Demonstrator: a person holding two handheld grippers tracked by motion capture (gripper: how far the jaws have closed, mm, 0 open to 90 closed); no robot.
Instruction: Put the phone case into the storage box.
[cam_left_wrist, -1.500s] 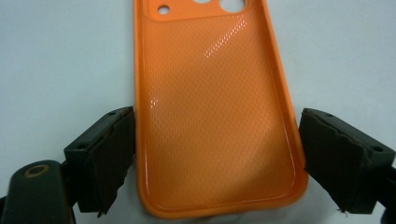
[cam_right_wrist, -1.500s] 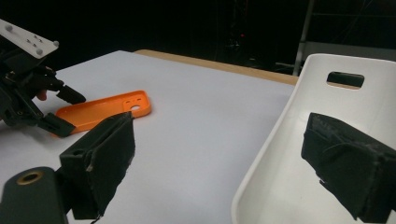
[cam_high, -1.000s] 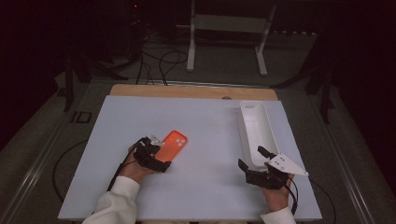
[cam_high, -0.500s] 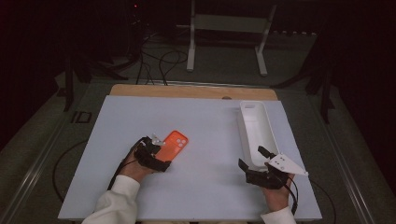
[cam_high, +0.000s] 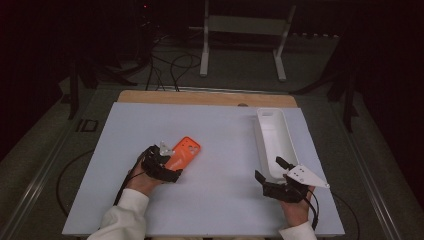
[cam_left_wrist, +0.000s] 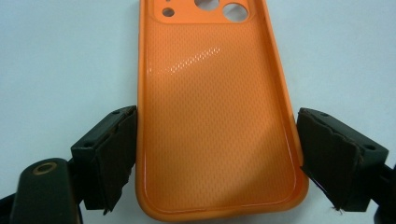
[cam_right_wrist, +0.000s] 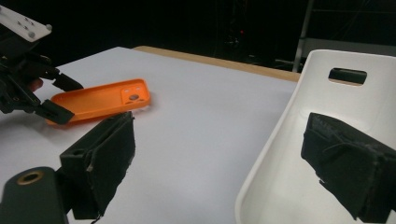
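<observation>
The orange phone case between my jaws looks like glossy plastic, finely dimpled inside; my white tray is smooth plastic, the tabletop matt.
</observation>
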